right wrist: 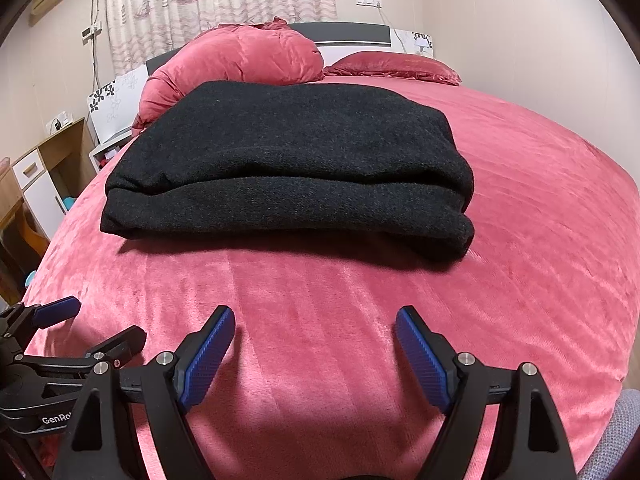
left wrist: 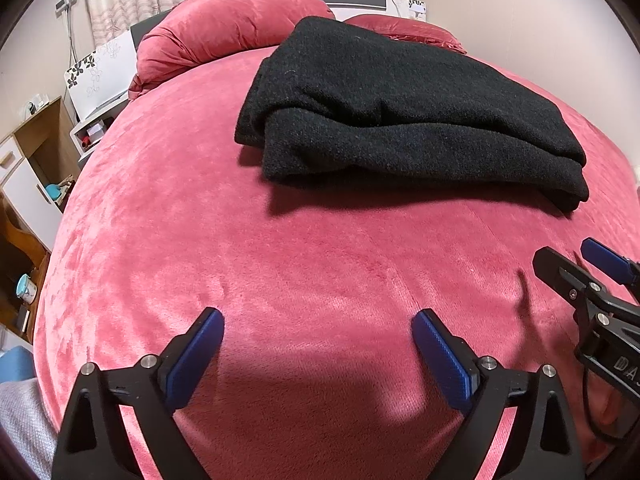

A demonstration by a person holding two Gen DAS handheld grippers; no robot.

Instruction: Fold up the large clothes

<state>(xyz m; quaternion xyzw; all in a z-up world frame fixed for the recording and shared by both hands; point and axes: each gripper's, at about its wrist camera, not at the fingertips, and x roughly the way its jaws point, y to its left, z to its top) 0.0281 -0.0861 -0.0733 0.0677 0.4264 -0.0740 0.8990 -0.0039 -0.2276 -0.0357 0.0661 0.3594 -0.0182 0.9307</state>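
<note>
pink plush bed (right wrist: 520, 240) fills both views, with a black garment (right wrist: 288, 168) lying folded in a thick stack mid-bed, well ahead of both tools. left gripper (left wrist: 318, 330) and right gripper (right wrist: 315, 326) hover with jaws spread wide, holding nothing. risk, as i judge it: the bulky top layer could slide or spring open if nudged. readable lettering: "genro" on the left gripper's body, "da" on the right's.

The folded black garment (right wrist: 288, 168) hides the lower part of the bunched red duvet (right wrist: 240, 64) at twelve o'clock, and the cabinet (right wrist: 36, 184) at nine o'clock is cut off by the edge.
</note>
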